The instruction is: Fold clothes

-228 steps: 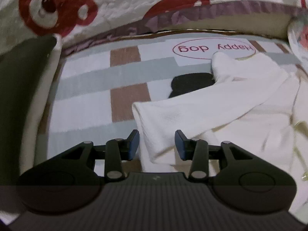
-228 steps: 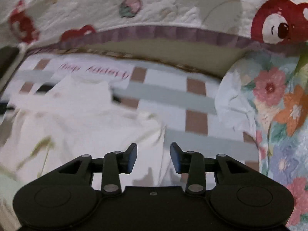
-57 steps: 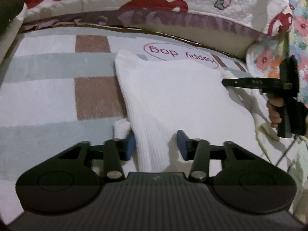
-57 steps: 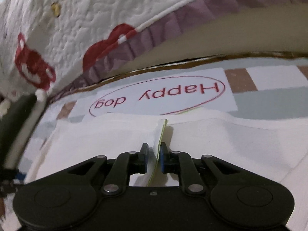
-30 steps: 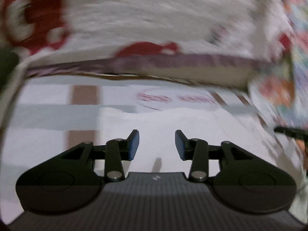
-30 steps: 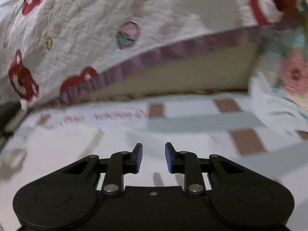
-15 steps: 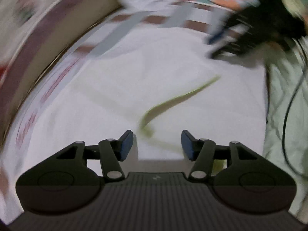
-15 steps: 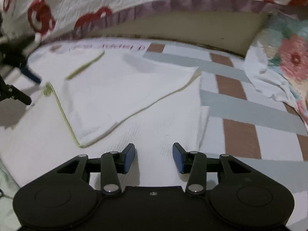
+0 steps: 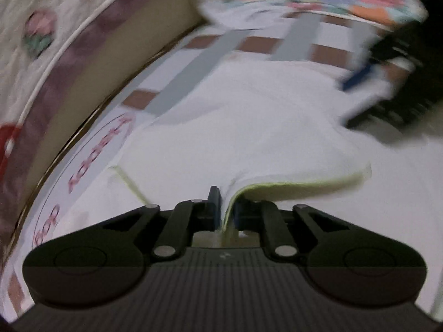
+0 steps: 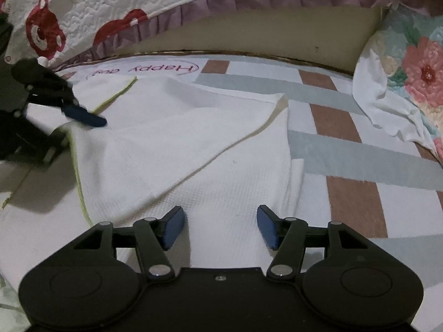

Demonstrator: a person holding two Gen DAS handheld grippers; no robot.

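A white garment [image 9: 235, 127] with a yellow-green hem [image 9: 304, 185] lies partly folded on the checked mat. My left gripper [image 9: 224, 202] is closing, and its pads pinch a lifted stretch of that hem. In the right wrist view the same gripper [image 10: 91, 120] sits at the garment's left side, its blue fingers together on the cloth. My right gripper [image 10: 220, 227] hovers low over the near part of the white garment [image 10: 180, 152]. Its jaws are opening and stand wide, with flat cloth under the gap and nothing gripped. It shows blurred at the right [image 9: 357, 80] in the left wrist view.
The checked mat [image 10: 346, 149] with a "Happy dog" print runs to the right of the garment. A bear-print quilt [image 10: 83, 5] with a purple frill hangs along the back. A floral quilt [image 10: 415, 69] is bunched at the right. Pale green cloth [image 10: 8, 298] lies at the near left.
My left gripper swung across onto the garment, rolled, and shut on the green-edged hem. My right gripper let go of the hem, dropped toward the near cloth and opened wider.
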